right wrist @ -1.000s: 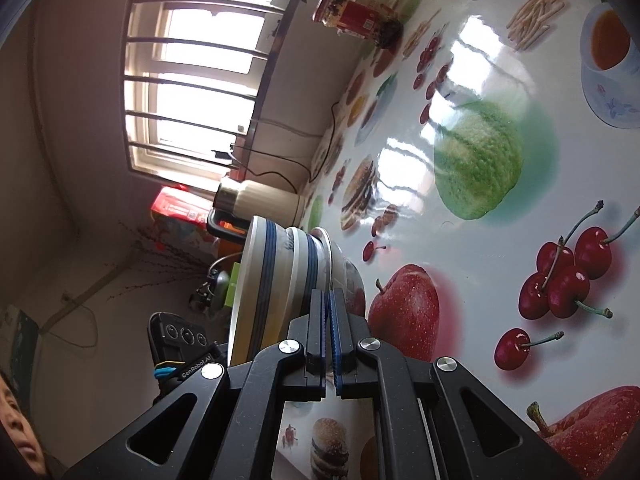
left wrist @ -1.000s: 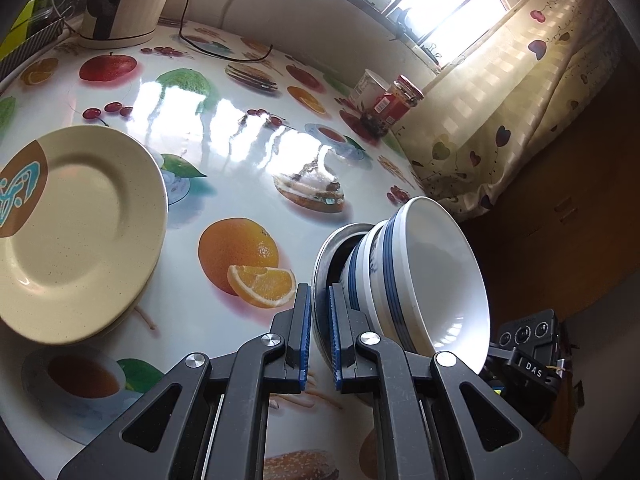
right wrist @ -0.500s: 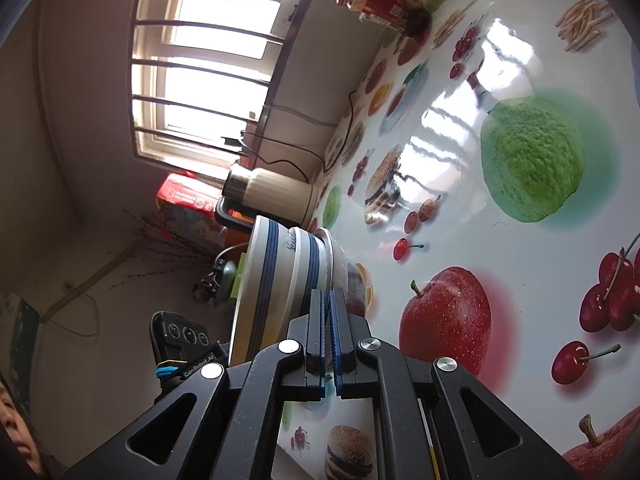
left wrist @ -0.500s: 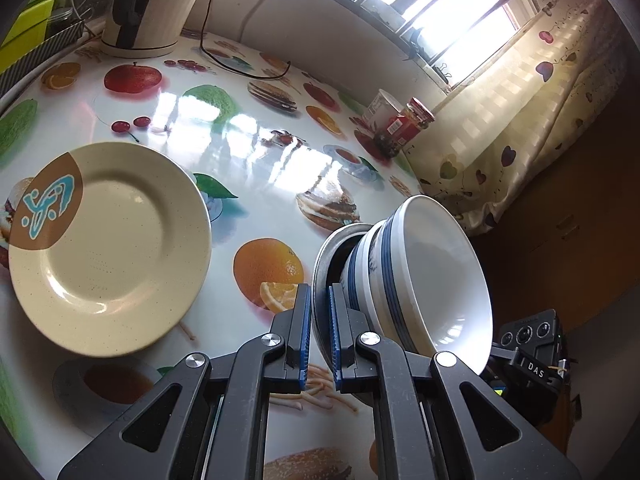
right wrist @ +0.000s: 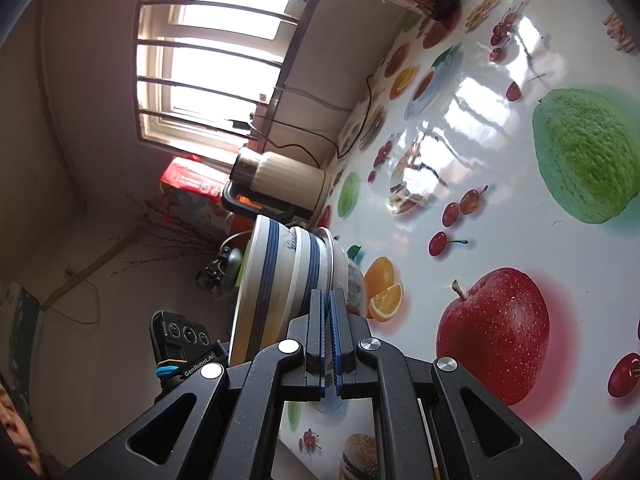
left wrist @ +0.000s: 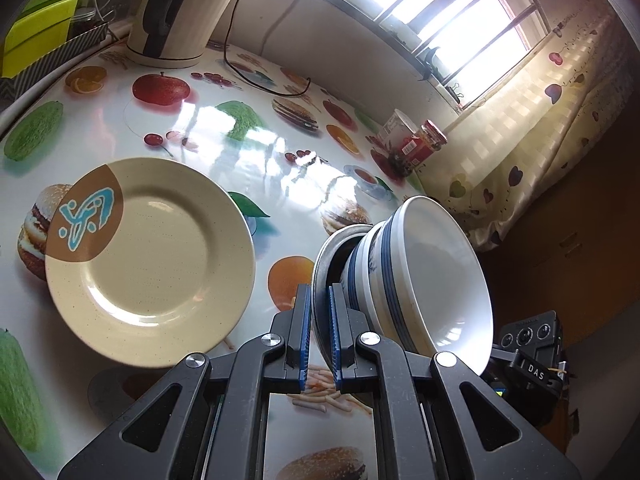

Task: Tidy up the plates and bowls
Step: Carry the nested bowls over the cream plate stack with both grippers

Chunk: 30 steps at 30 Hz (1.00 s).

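Tabletop's cream plate (left wrist: pixel 150 264): left-wrist only

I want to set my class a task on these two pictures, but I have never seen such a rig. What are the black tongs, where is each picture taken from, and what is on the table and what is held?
There is no robot here. A person holds a hand-held gripper in each hand, and a wide-angle camera on each looks forward along its two fingers.

One picture is from the left hand-held gripper, the other from the right hand-held gripper. Both are shut on the metal rim of one stack of bowls, from opposite sides: a metal bowl with blue-banded white bowls nested in it, tipped on its side above the table.

On the fruit-print tablecloth lie a cream plate, a kettle and a red-labelled jar.
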Each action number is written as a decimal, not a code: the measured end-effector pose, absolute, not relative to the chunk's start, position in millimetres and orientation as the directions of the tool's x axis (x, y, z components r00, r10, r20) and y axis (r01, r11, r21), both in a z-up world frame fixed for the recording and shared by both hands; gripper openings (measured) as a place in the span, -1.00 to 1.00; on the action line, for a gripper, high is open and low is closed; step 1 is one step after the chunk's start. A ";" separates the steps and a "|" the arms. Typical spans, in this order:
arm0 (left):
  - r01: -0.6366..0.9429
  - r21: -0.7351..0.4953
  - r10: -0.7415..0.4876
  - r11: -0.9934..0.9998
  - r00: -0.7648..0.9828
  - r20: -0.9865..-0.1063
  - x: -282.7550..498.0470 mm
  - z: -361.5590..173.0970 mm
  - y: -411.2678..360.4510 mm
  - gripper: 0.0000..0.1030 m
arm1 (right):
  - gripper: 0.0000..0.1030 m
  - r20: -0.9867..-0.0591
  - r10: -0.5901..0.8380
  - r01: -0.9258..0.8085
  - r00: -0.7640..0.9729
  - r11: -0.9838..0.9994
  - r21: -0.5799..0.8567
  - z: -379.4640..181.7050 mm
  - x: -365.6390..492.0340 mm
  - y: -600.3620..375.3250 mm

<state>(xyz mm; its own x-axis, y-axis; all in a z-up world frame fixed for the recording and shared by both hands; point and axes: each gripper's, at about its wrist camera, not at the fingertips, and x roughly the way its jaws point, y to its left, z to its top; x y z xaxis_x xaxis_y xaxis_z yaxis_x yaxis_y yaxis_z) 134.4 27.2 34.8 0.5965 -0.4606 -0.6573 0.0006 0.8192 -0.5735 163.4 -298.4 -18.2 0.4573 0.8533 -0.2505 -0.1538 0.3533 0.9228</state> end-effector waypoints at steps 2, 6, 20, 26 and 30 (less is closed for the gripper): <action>-0.003 -0.571 -0.455 0.821 0.601 -0.657 132.5 35.4 30.3 -0.86 | -0.89 -0.251 0.856 -0.157 0.451 0.353 0.922 -18.1 164.9 -294.8; -0.015 -0.575 -0.449 0.818 0.608 -0.655 132.1 36.3 38.2 -0.86 | -0.88 -0.250 0.863 -0.162 0.438 0.350 0.923 -17.7 167.4 -287.1; -0.056 -0.578 -0.419 0.814 0.634 -0.650 130.6 35.8 69.1 -0.86 | -0.88 -0.255 0.886 -0.186 0.388 0.346 0.920 -13.4 178.3 -254.5; -0.076 -0.581 -0.403 0.810 0.647 -0.647 129.7 34.5 81.6 -0.86 | -0.88 -0.262 0.893 -0.188 0.366 0.347 0.919 -12.2 183.2 -239.9; -0.092 -0.582 -0.393 0.808 0.652 -0.649 129.6 33.6 90.7 -0.86 | -0.88 -0.273 0.896 -0.198 0.350 0.356 0.913 -9.9 187.4 -229.2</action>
